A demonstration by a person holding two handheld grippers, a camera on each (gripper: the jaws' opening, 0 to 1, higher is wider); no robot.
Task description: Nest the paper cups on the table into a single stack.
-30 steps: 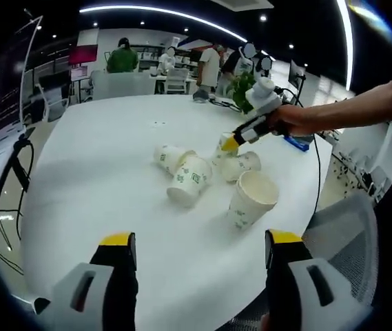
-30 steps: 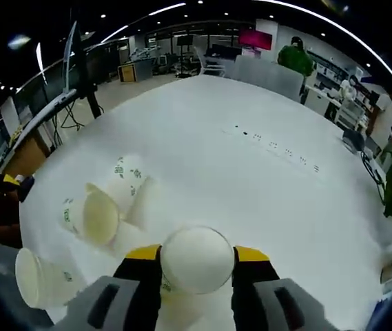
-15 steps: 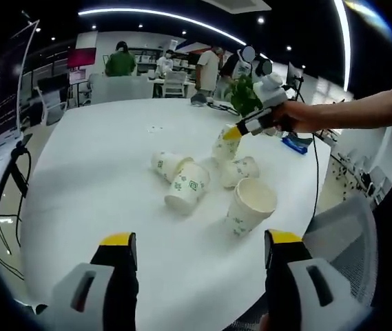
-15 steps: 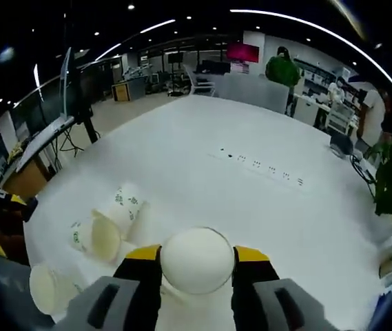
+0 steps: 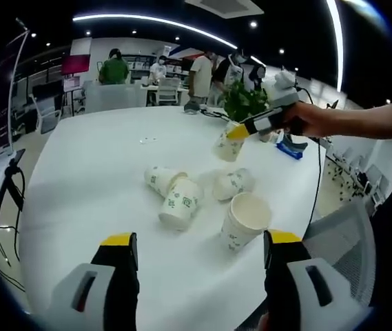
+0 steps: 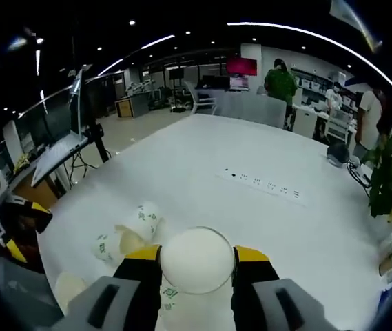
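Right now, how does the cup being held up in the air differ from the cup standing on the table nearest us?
The held cup is off the table, pinched between the right gripper's fingers; the standing cup rests on the white table, untouched. The held cup hangs tilted; the standing cup sits upright, mouth open upward. The held cup looks smaller, being farther away. Both are pale paper cups with green print.

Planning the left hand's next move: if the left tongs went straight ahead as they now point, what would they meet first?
Probably the sideways cup lying between their jaws' lines, with the upright cup just to its right. Depth is hard to judge.
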